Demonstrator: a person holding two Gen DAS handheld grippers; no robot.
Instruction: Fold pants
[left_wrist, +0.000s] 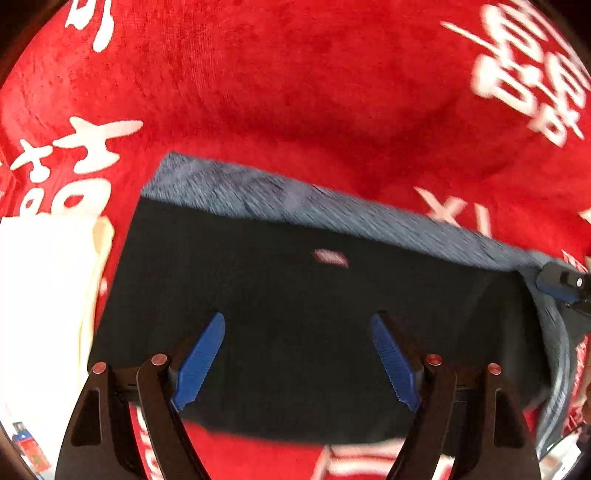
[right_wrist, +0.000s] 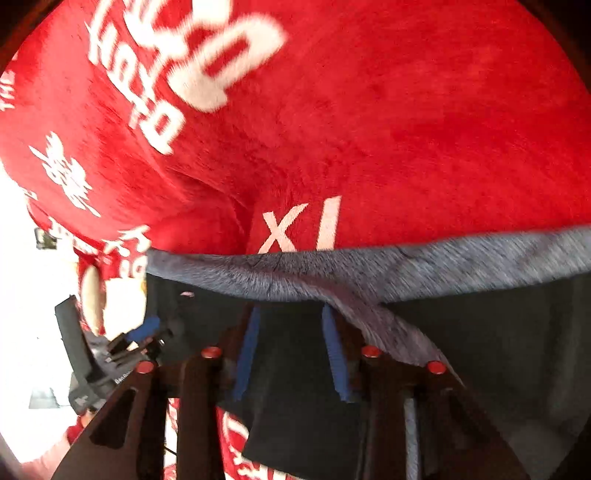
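In the left wrist view, the pants (left_wrist: 295, 295) are seen as a dark, already doubled-over panel lying on the red blanket (left_wrist: 295, 92), with a grey-blue heathered band (left_wrist: 332, 210) running along the far edge. The long axis of that band is laid crosswise to the left gripper (left_wrist: 299, 325), from upper left down to the lower right. The left gripper is held wide apart above the dark cloth, and nothing is caught between its blue pads (left_wrist: 201, 362). The garment is found directly ahead of and beneath this tool, and its near hem is crossed by the fingers. At the right rim, the right gripper (left_wrist: 561, 284) is glimpsed at the end of the grey band. A pale cloth (left_wrist: 44, 295) is seen just beside the pants on the left.

In the right wrist view, the same grey band (right_wrist: 369, 269) is stretched across the frame ahead of the right gripper (right_wrist: 291, 314), and a twisted ridge of it is drawn down toward the right-hand finger. The jaws are set narrowly, with a gap left between the blue pads (right_wrist: 334, 354); whether cloth is pinched there cannot be told, as the frame is blurred. The left gripper (right_wrist: 144, 328) is seen at the far left end of the garment.

The coming fold is judged to turn on this crosswise lie: one arm is placed at each end of the band, and the right one is judged nearer to it
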